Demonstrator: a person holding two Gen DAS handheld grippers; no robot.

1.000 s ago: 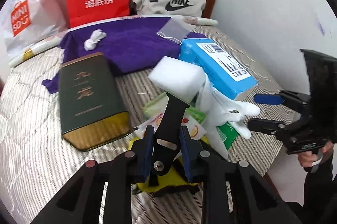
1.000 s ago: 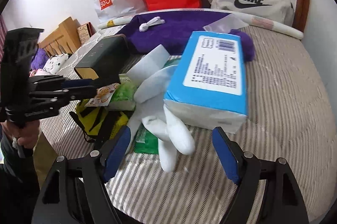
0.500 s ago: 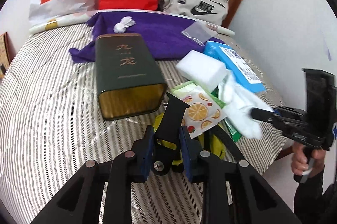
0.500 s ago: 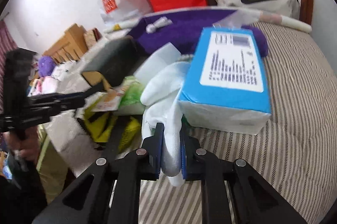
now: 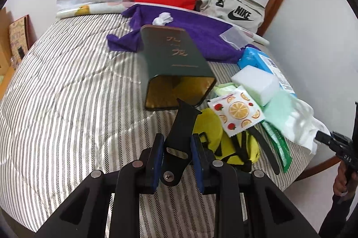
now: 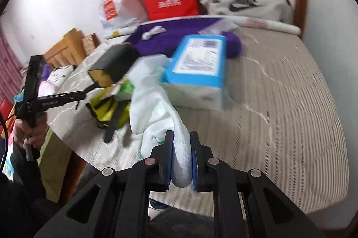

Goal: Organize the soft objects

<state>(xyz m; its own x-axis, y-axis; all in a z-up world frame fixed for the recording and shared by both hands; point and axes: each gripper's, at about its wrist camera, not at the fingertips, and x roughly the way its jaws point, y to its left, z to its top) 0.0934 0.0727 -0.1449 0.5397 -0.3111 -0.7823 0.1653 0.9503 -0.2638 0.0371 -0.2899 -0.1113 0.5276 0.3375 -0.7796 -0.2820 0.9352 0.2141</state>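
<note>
Both tongs clamped on soft items over a striped bed.

Left gripper clenched on a black strap of the yellow bag, just ahead and right of its tips; dark green tin beyond, fruit-print packet and white sponge further right. Right gripper pinched on a white glove, trailing forward-left from the fingers toward the blue tissue pack ahead.
</note>
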